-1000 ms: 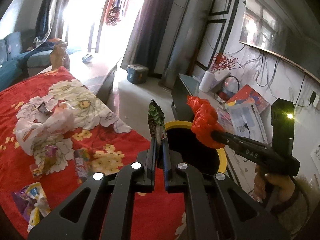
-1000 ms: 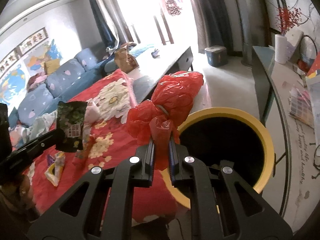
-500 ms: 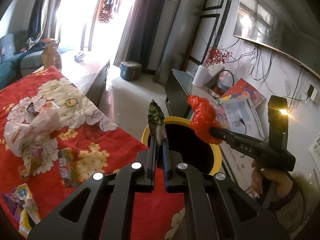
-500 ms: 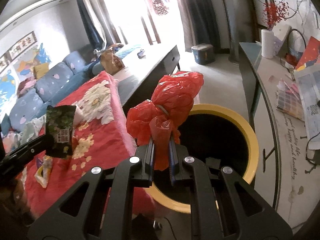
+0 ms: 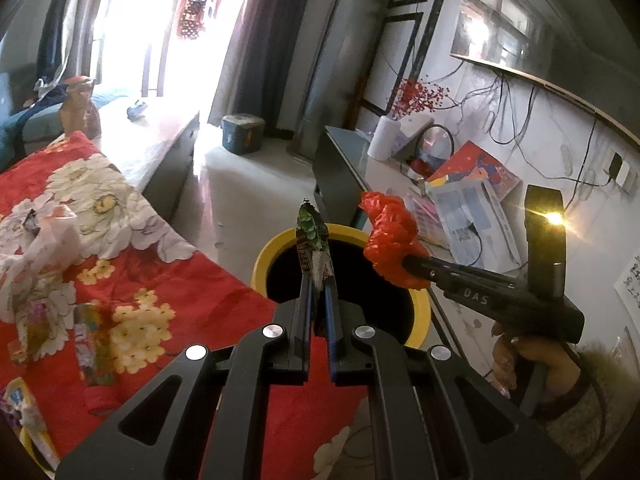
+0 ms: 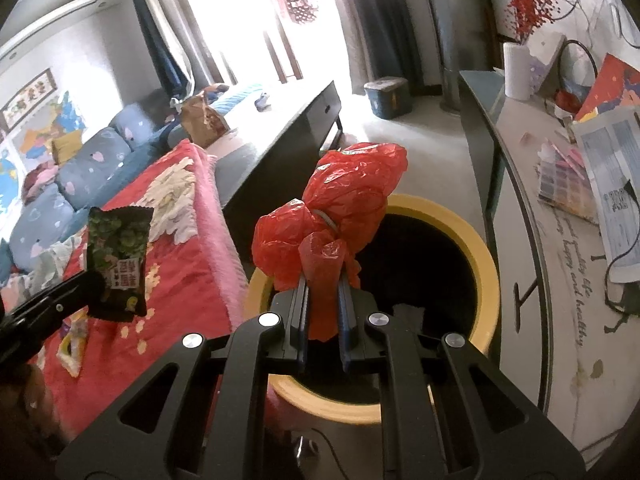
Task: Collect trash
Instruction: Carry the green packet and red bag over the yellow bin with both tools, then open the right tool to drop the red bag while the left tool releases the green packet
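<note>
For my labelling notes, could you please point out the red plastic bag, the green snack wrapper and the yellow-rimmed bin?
red plastic bag (image 6: 352,208): right wrist view, upper bulge.
green snack wrapper (image 6: 120,256): right wrist view, printed face.
yellow-rimmed bin (image 6: 486,256): right wrist view, right side of rim.

Your two grippers are closing in on the yellow-rimmed bin (image 6: 490,280). From the right wrist, its dark mouth now sits lower and nearer, filling more of the view behind the red plastic bag (image 6: 340,220). From the left wrist, the green snack wrapper (image 5: 314,240) now stands against the bin's opening rather than short of it, and the red floral blanket (image 5: 192,280) slides off to the left. Your right gripper (image 5: 408,264) reaches further across the rim, and your left gripper (image 6: 94,280) drops lower at the left edge of the right wrist view.
</note>
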Demonstrator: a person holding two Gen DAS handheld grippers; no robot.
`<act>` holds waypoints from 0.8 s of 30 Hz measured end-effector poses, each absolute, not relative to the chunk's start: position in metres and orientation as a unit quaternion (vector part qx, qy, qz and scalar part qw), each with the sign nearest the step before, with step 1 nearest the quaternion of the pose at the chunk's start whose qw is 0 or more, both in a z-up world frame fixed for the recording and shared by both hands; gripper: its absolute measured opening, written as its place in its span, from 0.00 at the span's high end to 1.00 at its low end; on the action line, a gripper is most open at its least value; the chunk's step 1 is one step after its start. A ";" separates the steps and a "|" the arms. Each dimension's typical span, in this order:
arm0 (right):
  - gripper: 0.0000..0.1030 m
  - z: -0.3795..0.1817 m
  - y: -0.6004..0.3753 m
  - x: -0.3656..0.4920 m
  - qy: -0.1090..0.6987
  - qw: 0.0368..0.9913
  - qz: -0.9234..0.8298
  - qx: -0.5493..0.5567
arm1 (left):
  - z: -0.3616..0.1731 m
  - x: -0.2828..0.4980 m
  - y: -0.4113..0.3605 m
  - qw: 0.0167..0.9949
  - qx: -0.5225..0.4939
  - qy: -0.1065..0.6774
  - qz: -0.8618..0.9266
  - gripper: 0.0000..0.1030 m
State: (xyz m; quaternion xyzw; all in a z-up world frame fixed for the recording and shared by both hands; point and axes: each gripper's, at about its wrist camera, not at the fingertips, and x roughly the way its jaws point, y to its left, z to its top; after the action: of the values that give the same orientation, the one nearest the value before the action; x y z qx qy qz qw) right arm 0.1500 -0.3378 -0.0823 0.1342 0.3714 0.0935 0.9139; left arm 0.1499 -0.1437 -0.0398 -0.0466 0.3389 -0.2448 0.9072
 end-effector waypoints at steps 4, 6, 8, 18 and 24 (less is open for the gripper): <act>0.93 -0.089 -0.345 0.151 0.378 0.911 0.085 0.140 | -0.047 0.156 -0.154 0.902 -0.045 0.347 -0.254 0.94; 0.93 -0.092 -0.348 0.151 0.382 0.910 0.081 0.143 | -0.051 0.158 -0.159 0.900 -0.044 0.350 -0.256 0.94; 0.93 -0.097 -0.352 0.152 0.386 0.907 0.079 0.146 | -0.055 0.160 -0.164 0.897 -0.043 0.355 -0.259 0.94; 0.92 -0.120 -0.360 0.155 0.413 0.894 0.074 0.154 | -0.074 0.174 -0.185 0.888 -0.031 0.374 -0.267 0.94; 0.92 -0.130 -0.364 0.156 0.424 0.889 0.072 0.160 | -0.086 0.183 -0.194 0.882 -0.028 0.387 -0.267 0.94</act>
State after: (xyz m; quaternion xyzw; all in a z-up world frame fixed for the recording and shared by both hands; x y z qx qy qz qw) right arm 0.1556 -0.3637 -0.1299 0.1596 0.4235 0.0716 0.8888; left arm 0.1835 -0.1937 -0.0859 -0.0278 0.3869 -0.2669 0.8822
